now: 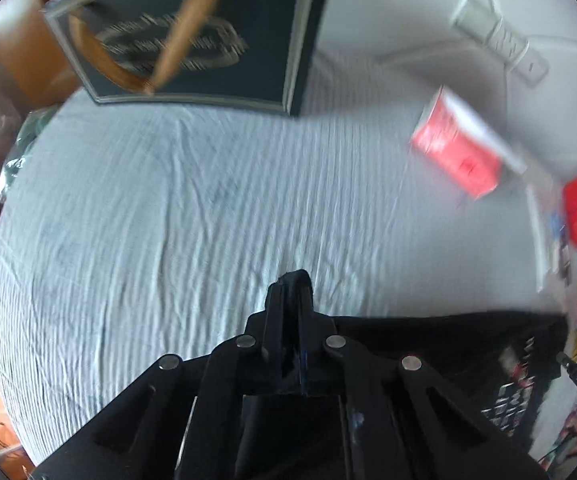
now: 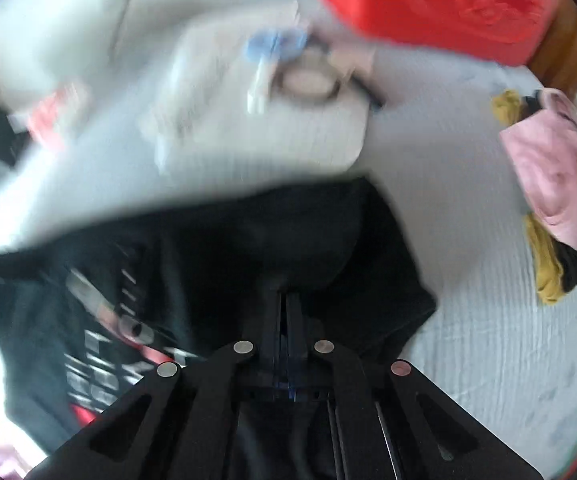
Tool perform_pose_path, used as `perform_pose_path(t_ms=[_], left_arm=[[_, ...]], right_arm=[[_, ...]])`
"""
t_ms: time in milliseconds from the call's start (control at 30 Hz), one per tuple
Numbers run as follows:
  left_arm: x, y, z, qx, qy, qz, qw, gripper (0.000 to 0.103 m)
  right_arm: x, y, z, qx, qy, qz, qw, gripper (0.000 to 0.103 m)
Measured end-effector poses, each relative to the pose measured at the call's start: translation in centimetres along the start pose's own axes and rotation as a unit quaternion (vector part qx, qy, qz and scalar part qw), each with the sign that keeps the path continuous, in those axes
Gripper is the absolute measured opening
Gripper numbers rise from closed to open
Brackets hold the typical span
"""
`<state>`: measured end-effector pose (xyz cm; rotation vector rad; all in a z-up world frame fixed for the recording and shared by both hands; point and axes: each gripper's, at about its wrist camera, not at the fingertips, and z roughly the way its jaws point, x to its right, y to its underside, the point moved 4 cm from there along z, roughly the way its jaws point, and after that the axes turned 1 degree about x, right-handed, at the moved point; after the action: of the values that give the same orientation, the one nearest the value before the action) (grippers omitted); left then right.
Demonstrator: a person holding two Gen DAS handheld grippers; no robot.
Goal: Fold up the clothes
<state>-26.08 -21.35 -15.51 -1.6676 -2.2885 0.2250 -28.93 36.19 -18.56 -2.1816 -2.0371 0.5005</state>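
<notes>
Black printed T-shirt (image 2: 216,248) on bed (image 1: 168,208), stretched between both tongs; left tongs (image 1: 290,292) and right tongs (image 2: 286,292) clamped closed on its fabric.

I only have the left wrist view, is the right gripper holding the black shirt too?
Observer: Yes, the right gripper is shut on the black T-shirt, pinching a fold of it.
Operator: Which part of the shirt is near it?
Observer: The printed graphic lies to the left of its fingers in the right wrist view.
Operator: Any other clothes close by?
Observer: A pink garment lies over a mustard one on the bedsheet, to the right.
</notes>
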Motion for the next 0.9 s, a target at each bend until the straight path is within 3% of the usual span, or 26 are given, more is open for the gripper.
perform_pose_path(t_ms=[133, 233, 333, 467, 533, 600, 667, 767, 900], left_arm=[[-0.9, 2.4, -4.5, 0.031, 0.048, -0.031, 0.9979, 0.006], [-1.7, 6.4, -6.0, 0.035, 0.054, -0.047, 0.9968, 0.006], [-2.8, 11.3, -4.5, -0.001, 0.045, -0.040, 0.9982, 0.006], [-3.4, 15.8, -1.8, -0.068, -0.006, 0.012, 0.9976, 0.009], [-3.6, 16.1, -2.6, -0.058, -0.033, 0.038, 0.9970, 0.013], [-3.1, 15.3, -3.9, -0.032, -0.037, 0.052, 0.9974, 0.028], [-2.5, 14.1, -4.9, -0.009, -0.038, 0.062, 0.9973, 0.067], [-1.1, 12.1, -4.0, 0.002, -0.058, 0.095, 0.9938, 0.070], [0.3, 9.9, -0.2, -0.025, -0.108, 0.123, 0.9862, 0.070]], right_arm=[[2.3, 0.4, -5.7, 0.062, -0.065, 0.042, 0.995, 0.002], [4.1, 2.4, -8.6, 0.076, -0.087, 0.057, 0.992, 0.002], [5.4, 5.6, -9.2, 0.054, -0.082, 0.049, 0.994, 0.002], [5.4, 10.3, -6.4, -0.037, -0.059, 0.020, 0.997, 0.008], [5.6, 11.8, -5.6, -0.053, -0.034, 0.017, 0.998, 0.019], [5.8, 12.0, -5.5, -0.049, -0.027, 0.022, 0.998, 0.021], [6.0, 11.6, -5.8, -0.038, -0.031, 0.032, 0.998, 0.023], [6.2, 9.9, -6.4, -0.015, -0.021, 0.040, 0.999, 0.026], [6.6, 7.2, -6.4, 0.007, -0.017, 0.058, 0.998, 0.031]])
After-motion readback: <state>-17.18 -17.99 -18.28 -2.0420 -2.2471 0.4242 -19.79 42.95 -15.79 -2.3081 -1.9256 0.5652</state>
